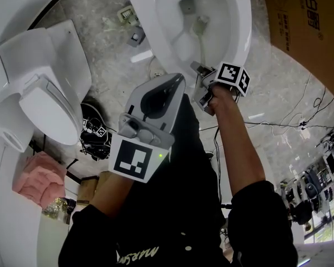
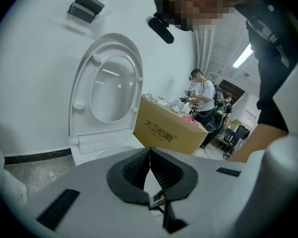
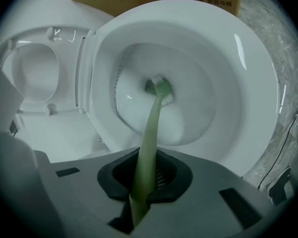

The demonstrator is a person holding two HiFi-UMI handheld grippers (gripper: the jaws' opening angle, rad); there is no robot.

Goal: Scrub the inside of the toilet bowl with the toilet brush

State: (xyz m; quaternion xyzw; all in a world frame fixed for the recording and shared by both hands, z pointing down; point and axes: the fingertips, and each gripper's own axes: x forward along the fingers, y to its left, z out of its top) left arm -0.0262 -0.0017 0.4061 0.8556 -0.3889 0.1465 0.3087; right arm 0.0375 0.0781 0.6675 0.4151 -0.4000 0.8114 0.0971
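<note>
Two tongs are held out by the person, one in each hand, and both reach toward the white toilet bowl (image 3: 228, 43). The right tongs (image 3: 145, 180) hang just above the near rim of the bowl, with the jaws closed tight on the pale green handle of the toilet brush (image 3: 151, 128). The handle runs from the jaws down into the bowl. Its bristled head sits low in the deep middle of the bowl, against the inner wall as far as can be seen. The left tongs (image 2: 150, 170) are held short of the bowl, on the person's side of its near rim and left of the right tongs. Their dark pads meet at the tips with nothing between them. They point toward the lid (image 2: 109, 83), which stands raised at the far end of the bowl. A cardboard box (image 1: 306, 26) with printed characters sits beside the bowl, on the right in the head view. A second toilet (image 1: 44, 88) with its lid down stands well to the left of the bowl, and a pink cloth (image 1: 39, 179) lies nearer the person than that. The floor (image 1: 106, 60) around the bowl is grey marbled stone, and thin black cables (image 1: 300, 121) trail across it to the right of the bowl.
</note>
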